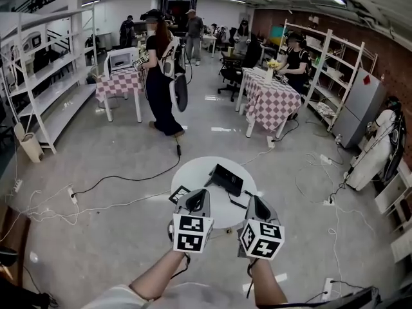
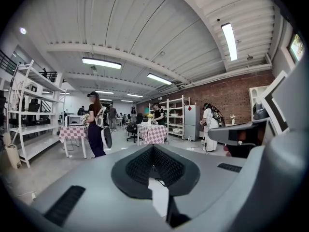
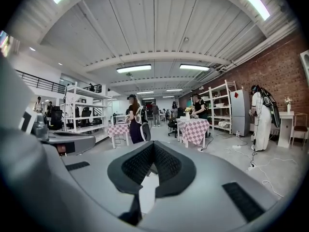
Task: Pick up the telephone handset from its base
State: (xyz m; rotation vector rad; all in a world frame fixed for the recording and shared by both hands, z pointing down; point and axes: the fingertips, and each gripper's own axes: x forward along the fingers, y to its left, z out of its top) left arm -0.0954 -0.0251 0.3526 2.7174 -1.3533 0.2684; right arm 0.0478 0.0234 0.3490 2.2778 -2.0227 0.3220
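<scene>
1. Head view shows a round white table [image 1: 190, 172] on the grey floor. The black telephone [image 1: 226, 178] lies on its top, toward the far right side.
2. The handset seems to rest on its base, but the telephone is too small here to tell the two parts apart.
3. The left gripper [image 1: 196, 197] is held over the near left edge of the table, near the telephone and not touching it.
4. The right gripper [image 1: 256, 206] is beside it, over the near right edge, and is also apart from the telephone.
5. In the left gripper view the two jaws are pressed together, with nothing between them.
6. In the right gripper view the jaws are also closed together, and they hold nothing.
7. Both grippers point almost level into the room. There stand a table with a checked cloth [image 1: 273, 102] and a person in dark clothes [image 1: 161, 85].
</scene>
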